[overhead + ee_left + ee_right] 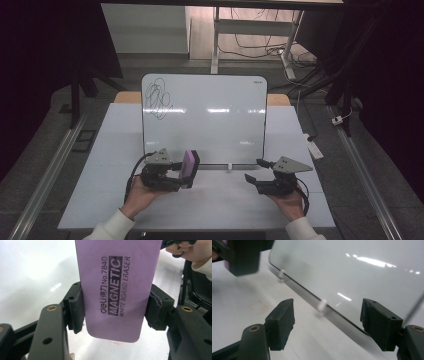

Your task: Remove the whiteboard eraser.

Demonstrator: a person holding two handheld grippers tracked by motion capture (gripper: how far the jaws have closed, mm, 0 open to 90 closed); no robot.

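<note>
Lying across the middle of the high view, a pale table (100,200) is carrying a whiteboard (210,130) that is leaning back, with a black scribble (158,98) sitting in its upper left corner. Beyond the table, a grey floor is showing cables (260,47) and the legs of a white desk frame (216,45), while dark curtains are closing off both sides. Gripping a purple eraser (189,168) by its two long edges, the left gripper (176,172) is holding it upright just in front of the board's lower edge, left of centre; its pads are pressing on the eraser's sides in the left gripper view (117,290). The right gripper (256,170) is hovering near the board's lower right part, its jaws standing well apart with nothing between them. Small white clips (322,305) are propping up the board's bottom edge, just ahead of those jaws.
</note>
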